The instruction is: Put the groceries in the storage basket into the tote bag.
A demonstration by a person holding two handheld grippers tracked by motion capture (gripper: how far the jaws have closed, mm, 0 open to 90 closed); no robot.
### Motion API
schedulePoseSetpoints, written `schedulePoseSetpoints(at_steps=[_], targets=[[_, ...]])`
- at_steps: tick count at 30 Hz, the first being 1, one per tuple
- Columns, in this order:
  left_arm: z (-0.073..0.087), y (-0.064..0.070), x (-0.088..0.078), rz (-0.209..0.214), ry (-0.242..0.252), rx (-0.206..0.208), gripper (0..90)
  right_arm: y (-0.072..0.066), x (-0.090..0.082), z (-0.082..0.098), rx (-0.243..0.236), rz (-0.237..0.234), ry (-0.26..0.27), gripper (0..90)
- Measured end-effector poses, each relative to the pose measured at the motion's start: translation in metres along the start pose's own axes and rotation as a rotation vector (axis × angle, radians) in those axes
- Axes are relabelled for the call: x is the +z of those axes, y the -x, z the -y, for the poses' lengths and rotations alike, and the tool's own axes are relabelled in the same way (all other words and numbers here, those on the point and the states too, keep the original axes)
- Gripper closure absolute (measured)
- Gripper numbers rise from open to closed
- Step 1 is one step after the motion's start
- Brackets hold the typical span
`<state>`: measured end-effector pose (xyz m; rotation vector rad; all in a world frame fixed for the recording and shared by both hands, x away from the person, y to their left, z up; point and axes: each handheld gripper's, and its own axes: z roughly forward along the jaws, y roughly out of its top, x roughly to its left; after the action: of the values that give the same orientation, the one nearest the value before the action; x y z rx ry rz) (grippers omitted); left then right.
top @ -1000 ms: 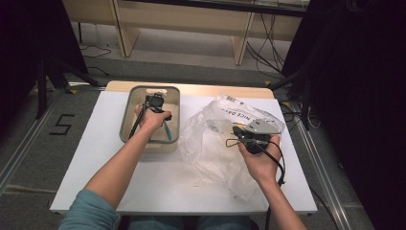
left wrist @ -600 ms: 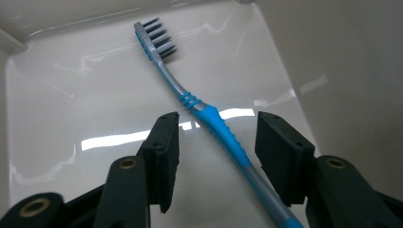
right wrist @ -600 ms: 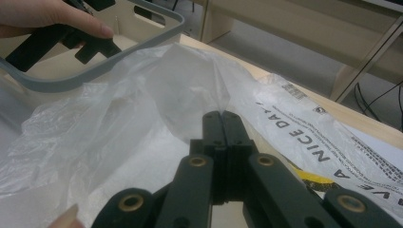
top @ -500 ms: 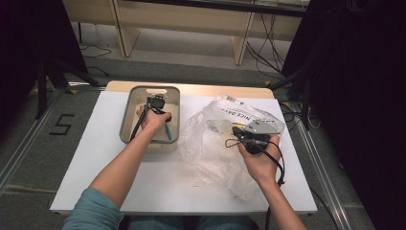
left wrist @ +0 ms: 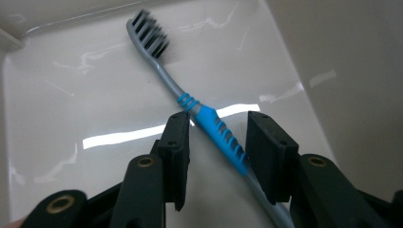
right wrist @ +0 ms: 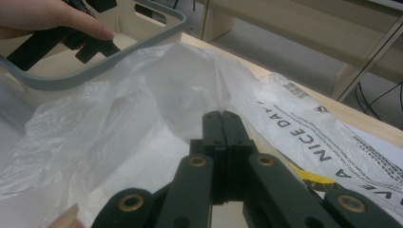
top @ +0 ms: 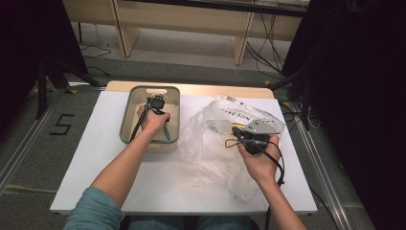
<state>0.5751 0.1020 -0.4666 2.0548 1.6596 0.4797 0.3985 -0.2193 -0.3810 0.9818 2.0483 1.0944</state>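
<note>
Toothbrush [left wrist: 216,130] with a grey stem, dark bristles and a blue ribbed grip lies flat on the floor of the grey-rimmed bin [top: 125,120], its head pointing toward 11 o'clock in the left gripper view. Left gripper [left wrist: 216,152] reaches down into the bin; its jaws have just been closing and now straddle the blue grip, one on each side, with a gap visible between each pad and the handle, so nothing is pinched yet. In the high view the bin sits at about 10 o'clock on the white table [top: 95,167], with the left gripper [top: 155,103] inside it.

Right gripper [right wrist: 221,121] has its jaws pressed together on a fold of the clear plastic bag [right wrist: 119,128], lifting that fold into a small peak. The bag, printed with black lettering along one edge, spreads across the table at about 3 o'clock of the bin and touches its rim. In the high view the right gripper [top: 237,132] rests over the middle of the bag [top: 210,153].
</note>
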Motion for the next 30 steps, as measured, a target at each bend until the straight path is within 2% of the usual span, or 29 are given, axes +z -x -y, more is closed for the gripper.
schedulePoseSetpoints(at_steps=[8, 13, 30], targets=[[-0.0015, -0.0055, 0.0022, -0.013, 0.013, -0.023, 57.9, 0.0, 0.0005, -0.0001, -0.002, -0.001, -0.001, 90.0], [-0.0016, -0.0056, 0.0024, -0.016, 0.013, -0.022, 59.8, -0.0001, 0.0003, -0.0003, -0.001, -0.002, -0.002, 90.0], [-0.0014, -0.0091, 0.0013, -0.024, 0.006, -0.014, 75.5, -0.0007, 0.0, -0.0003, -0.001, -0.002, 0.001, 90.0]])
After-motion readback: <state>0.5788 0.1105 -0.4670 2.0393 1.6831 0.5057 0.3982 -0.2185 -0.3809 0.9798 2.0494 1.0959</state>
